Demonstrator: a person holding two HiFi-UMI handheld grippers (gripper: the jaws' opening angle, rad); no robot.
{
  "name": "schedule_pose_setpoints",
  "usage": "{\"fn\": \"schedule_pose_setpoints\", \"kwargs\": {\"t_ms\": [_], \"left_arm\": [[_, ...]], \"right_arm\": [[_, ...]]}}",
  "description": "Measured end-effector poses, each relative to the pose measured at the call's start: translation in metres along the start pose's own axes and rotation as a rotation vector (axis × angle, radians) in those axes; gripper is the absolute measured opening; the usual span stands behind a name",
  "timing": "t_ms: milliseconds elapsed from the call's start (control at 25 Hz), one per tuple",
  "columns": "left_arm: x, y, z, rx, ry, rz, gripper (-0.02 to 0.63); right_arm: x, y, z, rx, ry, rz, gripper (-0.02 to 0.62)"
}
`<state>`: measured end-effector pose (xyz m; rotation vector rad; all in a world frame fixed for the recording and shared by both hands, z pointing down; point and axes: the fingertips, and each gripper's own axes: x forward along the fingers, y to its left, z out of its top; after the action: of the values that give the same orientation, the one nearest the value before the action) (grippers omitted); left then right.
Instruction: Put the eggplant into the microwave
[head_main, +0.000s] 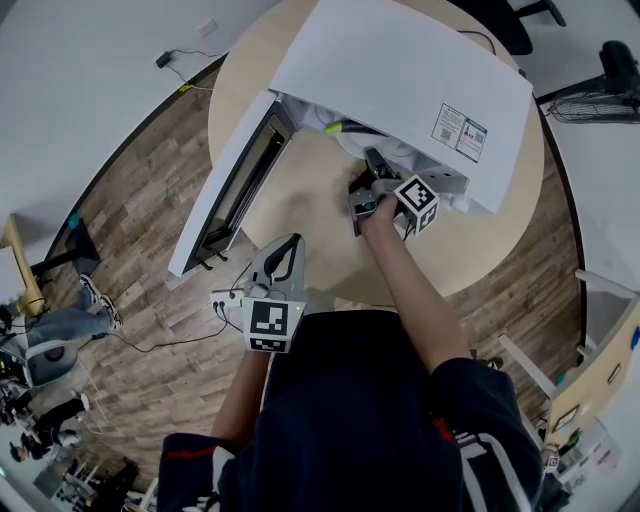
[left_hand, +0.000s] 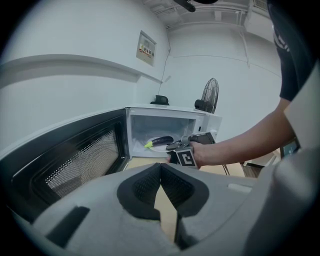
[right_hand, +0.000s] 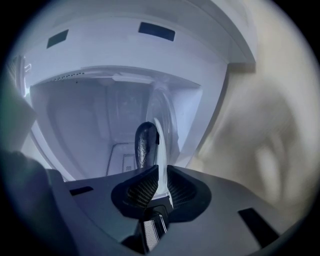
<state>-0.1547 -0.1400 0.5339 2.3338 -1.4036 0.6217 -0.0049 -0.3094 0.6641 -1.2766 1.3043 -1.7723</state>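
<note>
Task nearly done, judging by the layout: eggplant (left_hand: 161, 141) lies on a white plate (left_hand: 156, 148) inside the open microwave (head_main: 400, 80), green stem end toward the door side, dark body across the plate. The door (head_main: 235, 185) is swung wide to the left. The right gripper (head_main: 372, 172) reaches into the cavity mouth. In its own view the tongs are pinched on the plate's thin front rim, with the eggplant just beyond the pads, so the hold is on the plate, not the vegetable. Can't tell whether the plate sits flat on the cavity floor or is a touch lifted; from the left gripper view it looks low and well inside, with the front rim near the opening. The left gripper (head_main: 288, 250) is held back near the person's body, over the worktop (head_main: 300, 200) edge and well apart from the microwave. Its tongs are closed tip to tip with nothing between, only bare worktop showing through the gap below the pads. Left to do, as I read it: let go of the rim, back the right gripper out of the cavity, and maybe shut the door, though the task sentence doesn't ask for that. Risk: dragging the plate back out if the rim isn't released cleanly.
</note>
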Motion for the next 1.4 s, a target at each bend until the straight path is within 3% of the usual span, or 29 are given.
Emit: {"fn": "schedule_pose_setpoints", "kwargs": {"t_ms": [360, 640, 880, 1200, 1400], "left_arm": [[0.001, -0.002, 0.002, -0.003, -0.002, 0.002, 0.014], [0.0, -0.005, 0.0, -0.002, -0.001, 0.003, 0.014], [-0.001, -0.005, 0.001, -0.003, -0.003, 0.002, 0.014], [0.0, -0.003, -0.001, -0.004, 0.002, 0.006, 0.014], [-0.002, -0.004, -0.003, -0.004, 0.006, 0.005, 0.014]], "right_arm": [[-0.002, -0.005, -0.001, -0.013, 0.018, -0.03, 0.048], [-0.01, -0.003, -0.012, -0.113, 0.058, -0.038, 0.051], [-0.016, -0.002, -0.027, -0.359, 0.118, -0.082, 0.049], [-0.015, -0.007, -0.04, -0.842, 0.192, -0.214, 0.014], [-0.009, -0.003, -0.043, -0.978, 0.195, -0.239, 0.012]]}}
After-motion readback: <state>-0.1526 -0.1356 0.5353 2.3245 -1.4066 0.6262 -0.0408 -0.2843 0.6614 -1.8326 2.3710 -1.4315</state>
